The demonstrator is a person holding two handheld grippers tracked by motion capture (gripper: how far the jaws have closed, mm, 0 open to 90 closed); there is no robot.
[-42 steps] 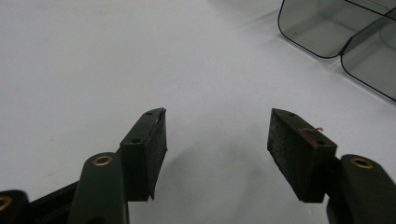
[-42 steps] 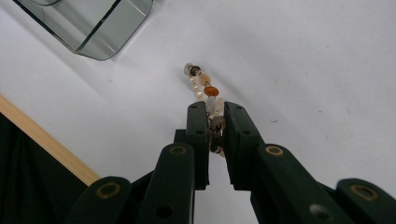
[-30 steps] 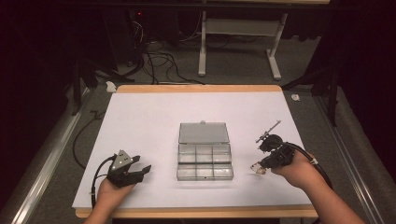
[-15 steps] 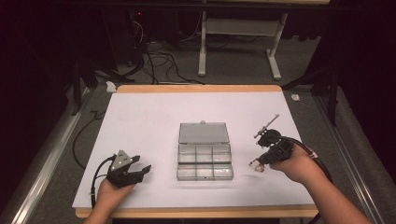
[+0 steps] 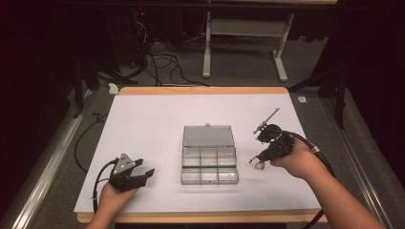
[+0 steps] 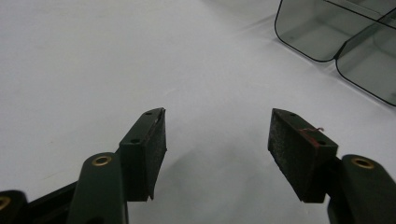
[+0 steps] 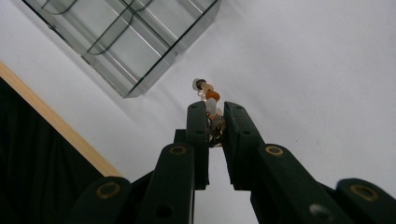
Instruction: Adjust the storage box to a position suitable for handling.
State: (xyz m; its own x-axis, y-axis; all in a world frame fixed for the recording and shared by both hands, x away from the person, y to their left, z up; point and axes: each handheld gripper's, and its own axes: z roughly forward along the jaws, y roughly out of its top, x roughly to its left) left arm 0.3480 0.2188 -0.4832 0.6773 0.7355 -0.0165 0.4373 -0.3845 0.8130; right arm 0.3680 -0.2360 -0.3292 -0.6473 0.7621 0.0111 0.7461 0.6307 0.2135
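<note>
From above, the right gripper (image 5: 260, 162) holds beads (image 5: 258, 163) near the table's (image 5: 153, 119) right edge beside the box (image 5: 209, 153), the left gripper's (image 6: 217, 142) own view shows its jaws apart over bare table, and the right gripper's view shows its jaws pinching the beads (image 7: 210, 100).

White-topped desk (image 5: 143, 124) with a wooden edge; dead centre lies a clear compartment box (image 5: 209, 168), its lid (image 5: 208, 136) flat open toward twelve o'clock. Bare surface spreads at nine and three.
</note>
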